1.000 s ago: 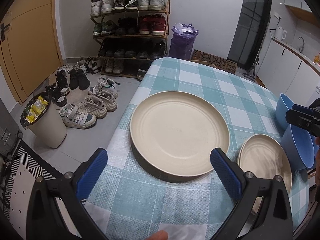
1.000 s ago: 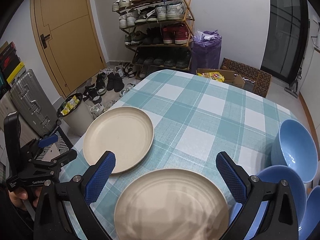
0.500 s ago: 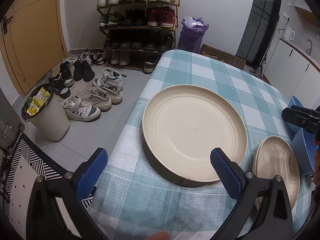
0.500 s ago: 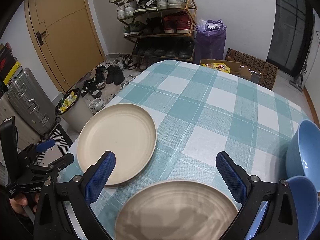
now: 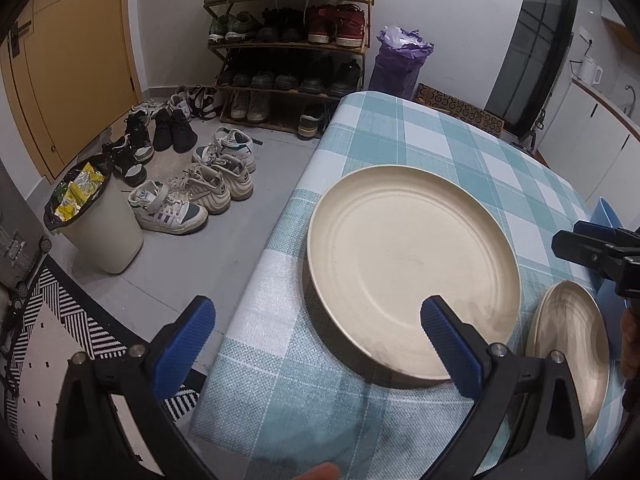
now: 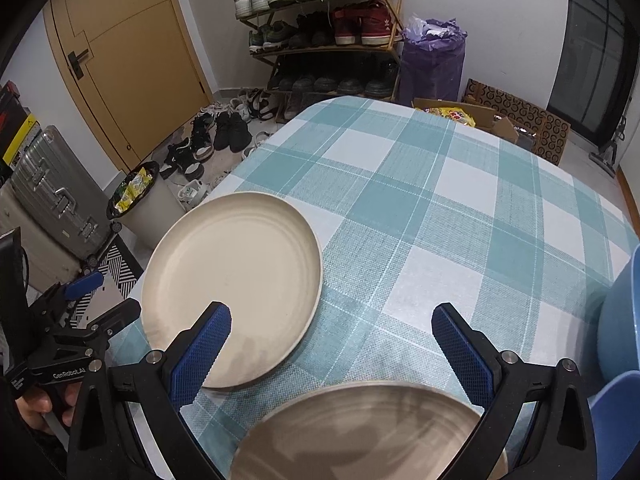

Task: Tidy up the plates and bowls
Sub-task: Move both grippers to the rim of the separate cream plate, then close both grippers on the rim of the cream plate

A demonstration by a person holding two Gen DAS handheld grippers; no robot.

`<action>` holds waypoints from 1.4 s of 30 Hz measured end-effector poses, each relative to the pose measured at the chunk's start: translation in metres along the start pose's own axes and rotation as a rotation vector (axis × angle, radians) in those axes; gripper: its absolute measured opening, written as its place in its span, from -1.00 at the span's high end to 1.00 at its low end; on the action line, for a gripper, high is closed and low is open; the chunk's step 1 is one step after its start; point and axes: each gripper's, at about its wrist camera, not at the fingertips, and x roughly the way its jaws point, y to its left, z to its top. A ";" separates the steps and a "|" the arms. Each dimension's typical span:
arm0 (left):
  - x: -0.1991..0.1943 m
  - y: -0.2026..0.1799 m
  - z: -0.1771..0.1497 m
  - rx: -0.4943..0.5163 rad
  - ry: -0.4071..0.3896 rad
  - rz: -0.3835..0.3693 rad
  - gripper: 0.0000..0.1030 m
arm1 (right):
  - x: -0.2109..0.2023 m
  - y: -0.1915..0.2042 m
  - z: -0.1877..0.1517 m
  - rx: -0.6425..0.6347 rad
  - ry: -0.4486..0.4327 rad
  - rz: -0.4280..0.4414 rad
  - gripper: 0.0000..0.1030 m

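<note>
We note both views have closed on large cream plate (image 5: pixel 412 268) over last second. Left gripper (image 5: pixel 320 344) jaws apart, empty, short of plate's near rim; plate on surface (image 6: pixel 440 208) at left edge. Right gripper (image 6: pixel 332 340) jaws apart above smaller plate (image 6: pixel 368 436), just right of large one. Blue bowls (image 6: pixel 620 308) further right. We judge grasp imminent, nothing stacked yet.

a table (image 6: pixel 440 208) covered by a teal and white checked cloth (image 5: pixel 420 136) is seen filling the centre and right of both views. a large cream plate (image 5: pixel 412 268) is laid flat on the cloth near the table's left edge, at the centre of the left wrist view. a second, smaller cream plate (image 5: pixel 572 344) is set just beside it, at the lower right of that frame and blurred at the bottom of the right wrist view. blue bowls (image 6: pixel 620 308) are seen at the right edge of the table, partly cut off by the frame.
</note>
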 end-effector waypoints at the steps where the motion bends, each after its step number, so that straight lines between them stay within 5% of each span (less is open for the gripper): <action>1: 0.001 0.001 0.000 0.000 0.003 0.002 -1.00 | 0.004 0.000 0.001 0.002 0.007 -0.003 -0.98; 14: 0.016 0.003 0.002 0.013 0.031 -0.005 -0.92 | 0.039 0.007 0.004 -0.027 0.064 0.012 -0.98; 17: 0.019 0.002 0.002 0.016 0.040 -0.012 -0.78 | 0.048 0.006 0.005 -0.025 0.078 0.018 -0.94; 42: 0.031 -0.009 0.000 0.061 0.081 -0.069 0.34 | 0.076 0.013 0.005 -0.067 0.122 0.053 0.23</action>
